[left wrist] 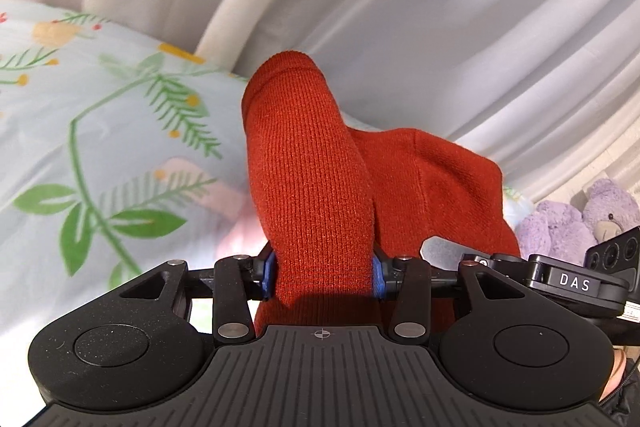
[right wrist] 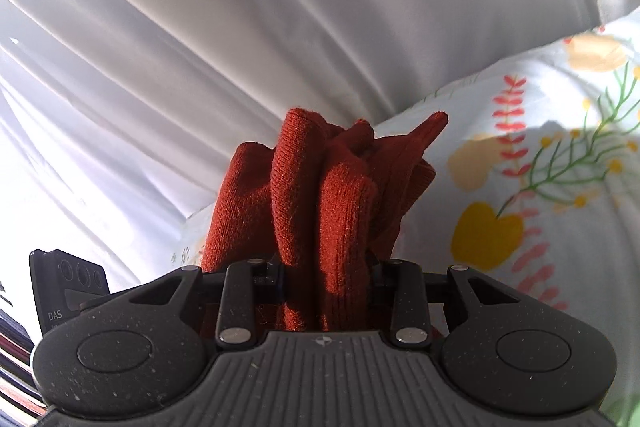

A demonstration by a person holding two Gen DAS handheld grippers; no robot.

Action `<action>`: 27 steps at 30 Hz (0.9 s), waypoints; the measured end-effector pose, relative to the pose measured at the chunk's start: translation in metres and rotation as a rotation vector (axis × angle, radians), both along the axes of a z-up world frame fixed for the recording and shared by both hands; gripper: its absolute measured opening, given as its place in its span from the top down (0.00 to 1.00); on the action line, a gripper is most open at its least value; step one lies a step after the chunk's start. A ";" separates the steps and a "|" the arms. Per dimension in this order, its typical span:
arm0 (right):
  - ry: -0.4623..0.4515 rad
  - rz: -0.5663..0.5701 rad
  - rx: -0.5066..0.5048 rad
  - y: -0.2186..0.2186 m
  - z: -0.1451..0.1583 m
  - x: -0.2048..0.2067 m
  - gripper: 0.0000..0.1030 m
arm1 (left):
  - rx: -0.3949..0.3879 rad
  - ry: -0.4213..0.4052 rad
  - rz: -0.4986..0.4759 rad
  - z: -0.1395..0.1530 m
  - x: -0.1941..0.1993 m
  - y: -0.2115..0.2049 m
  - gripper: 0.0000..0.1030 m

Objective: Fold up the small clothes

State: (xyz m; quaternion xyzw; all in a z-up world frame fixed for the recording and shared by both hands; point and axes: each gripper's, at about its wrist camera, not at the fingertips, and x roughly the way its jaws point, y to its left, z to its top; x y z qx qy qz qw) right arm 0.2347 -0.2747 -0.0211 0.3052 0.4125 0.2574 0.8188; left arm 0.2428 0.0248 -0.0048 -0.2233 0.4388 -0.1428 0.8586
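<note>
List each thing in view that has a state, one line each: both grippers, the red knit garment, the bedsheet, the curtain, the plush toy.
Left gripper: shut on the red knit garment.
Right gripper: shut on the red knit garment.
Red knit garment: bunched, lifted off the bed, held at both ends.
Floral bedsheet: spread over the bed.
White curtain: drawn, hanging in folds.
Purple plush toy: at the bed's edge, untouched.

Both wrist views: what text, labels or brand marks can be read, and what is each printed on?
"DAS": white letters on the black plastic camera mount at the right edge of the left wrist view.
"DAS": on the black plastic block with three round lenses at the left edge of the right wrist view; smaller print beneath it is unreadable.
White sticker: too small to read.
</note>
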 end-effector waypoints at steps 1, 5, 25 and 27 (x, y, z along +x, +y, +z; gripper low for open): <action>0.008 0.007 -0.004 0.006 -0.001 0.000 0.69 | 0.002 0.004 0.007 -0.001 -0.003 0.004 0.55; 0.031 0.025 -0.008 0.031 -0.007 0.000 0.69 | 0.005 0.021 0.032 -0.007 -0.011 0.020 0.54; -0.019 -0.141 -0.296 0.054 -0.013 -0.006 0.53 | 0.119 -0.040 0.185 -0.021 -0.062 0.069 0.38; -0.052 -0.156 -0.276 0.042 -0.007 -0.021 0.50 | 0.141 -0.071 0.188 -0.019 -0.089 0.075 0.35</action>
